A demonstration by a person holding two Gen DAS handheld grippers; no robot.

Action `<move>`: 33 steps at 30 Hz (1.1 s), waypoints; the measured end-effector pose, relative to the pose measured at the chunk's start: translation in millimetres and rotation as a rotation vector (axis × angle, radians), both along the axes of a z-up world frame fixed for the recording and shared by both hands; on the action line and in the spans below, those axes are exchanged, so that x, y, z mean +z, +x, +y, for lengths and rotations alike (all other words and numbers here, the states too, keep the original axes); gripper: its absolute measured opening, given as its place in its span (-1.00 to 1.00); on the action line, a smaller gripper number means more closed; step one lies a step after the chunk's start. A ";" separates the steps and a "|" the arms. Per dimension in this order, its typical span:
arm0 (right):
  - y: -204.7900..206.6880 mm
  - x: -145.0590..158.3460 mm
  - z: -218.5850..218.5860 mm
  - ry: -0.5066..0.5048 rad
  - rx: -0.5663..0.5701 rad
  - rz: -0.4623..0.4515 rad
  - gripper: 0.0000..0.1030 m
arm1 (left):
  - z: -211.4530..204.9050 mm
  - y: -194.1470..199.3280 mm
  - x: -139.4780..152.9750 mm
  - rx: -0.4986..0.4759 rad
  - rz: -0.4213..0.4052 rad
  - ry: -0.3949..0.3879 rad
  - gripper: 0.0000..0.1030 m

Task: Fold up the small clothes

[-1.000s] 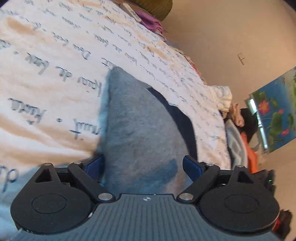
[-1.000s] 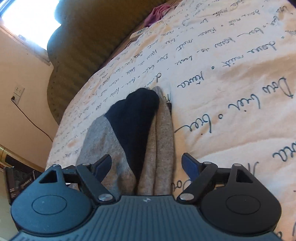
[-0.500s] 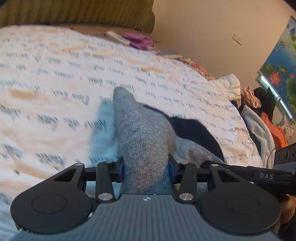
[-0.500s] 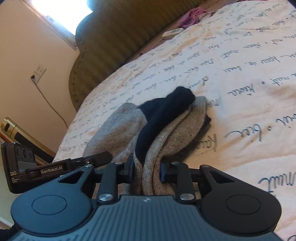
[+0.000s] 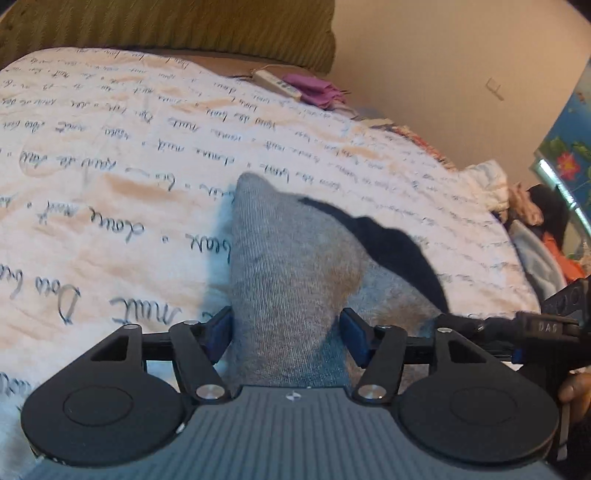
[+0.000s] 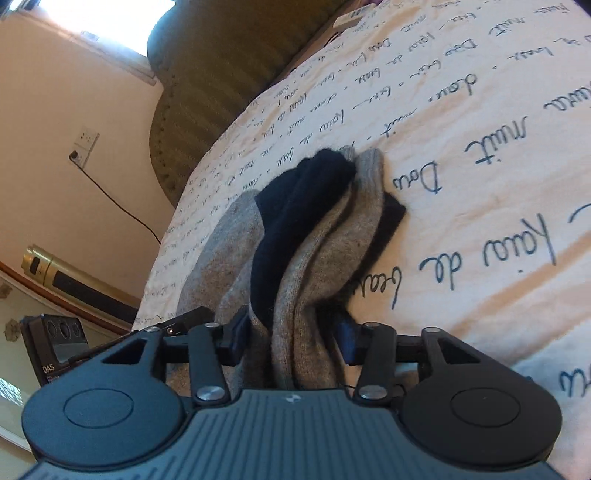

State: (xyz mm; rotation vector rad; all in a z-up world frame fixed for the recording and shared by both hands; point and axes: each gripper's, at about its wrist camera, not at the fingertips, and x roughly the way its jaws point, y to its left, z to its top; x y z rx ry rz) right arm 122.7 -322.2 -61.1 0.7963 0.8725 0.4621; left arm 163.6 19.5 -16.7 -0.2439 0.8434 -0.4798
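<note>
A grey sock with dark navy toe and heel patches lies on the cream bedspread with blue script. My left gripper is shut on the sock's grey end, the cloth bunched between the blue pads. In the right wrist view the same sock is gathered into folds, navy patch on top. My right gripper is shut on its other end. The right gripper's body shows at the right edge of the left wrist view, close by; the left gripper's body shows at the left in the right wrist view.
An olive headboard stands at the far end of the bed. A white remote and purple cloth lie near it. A pile of clothes sits off the bed's right side. A wall socket with cable is at left.
Both grippers were open around the flat sock a second ago. They have since shut on its two ends and lifted them, bunching the sock.
</note>
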 end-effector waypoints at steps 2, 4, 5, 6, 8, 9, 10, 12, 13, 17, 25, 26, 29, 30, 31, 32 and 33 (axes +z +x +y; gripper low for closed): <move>-5.5 8.4 -19.9 0.047 -0.062 -0.037 0.39 | 12.8 6.6 9.5 0.009 -0.023 -0.032 0.51; -1.5 12.9 -38.5 0.081 -0.134 -0.058 0.57 | 20.3 18.8 15.0 0.046 -0.027 -0.041 0.66; 5.4 12.6 -43.3 0.084 -0.155 -0.044 0.57 | 20.3 28.7 16.5 0.059 -0.021 -0.043 0.66; 15.1 10.1 -45.4 0.090 -0.155 -0.024 0.57 | 18.5 39.3 15.5 0.067 -0.007 -0.047 0.66; 40.2 0.3 -39.9 0.081 -0.150 0.044 0.57 | 8.5 65.1 7.8 0.063 0.041 -0.049 0.65; 51.2 -3.3 -35.3 0.068 -0.140 0.067 0.57 | 1.6 76.5 1.9 0.057 0.069 -0.041 0.61; 60.9 -7.9 -29.0 0.056 -0.120 0.076 0.57 | -6.7 86.3 -4.5 0.044 0.093 -0.029 0.60; 77.7 -11.3 -18.1 0.023 -0.084 0.070 0.57 | -22.7 96.6 -16.6 0.006 0.097 0.014 0.23; 82.7 -10.4 -12.6 0.009 -0.072 0.054 0.53 | -28.6 97.0 -19.2 -0.003 0.077 0.034 0.01; 88.9 15.6 12.0 -0.136 0.020 -0.078 -0.53 | -30.0 74.9 -1.6 0.016 -0.070 0.067 -0.59; 99.8 13.8 25.6 -0.298 0.045 -0.154 -0.36 | -25.7 70.8 -14.0 0.041 -0.087 0.150 -0.22; 98.7 7.5 21.0 -0.261 0.013 -0.116 -0.13 | -23.8 67.9 -11.1 0.049 -0.084 0.149 0.01; 74.6 8.2 1.2 -0.142 -0.035 -0.072 0.47 | -7.2 46.7 -0.1 0.082 -0.081 0.113 0.61; 60.3 11.8 -5.0 -0.109 -0.043 -0.087 0.48 | 0.6 34.1 3.0 0.096 -0.089 0.092 0.61; 46.0 14.9 -9.2 -0.088 -0.033 -0.098 0.49 | 7.2 20.2 3.9 0.102 -0.078 0.063 0.61; 31.9 16.4 -11.0 -0.074 -0.003 -0.096 0.48 | 11.5 7.5 2.5 0.094 -0.048 0.033 0.61; 16.6 16.2 -10.9 -0.070 0.033 -0.076 0.48 | 13.9 -4.7 -1.0 0.075 -0.010 0.005 0.61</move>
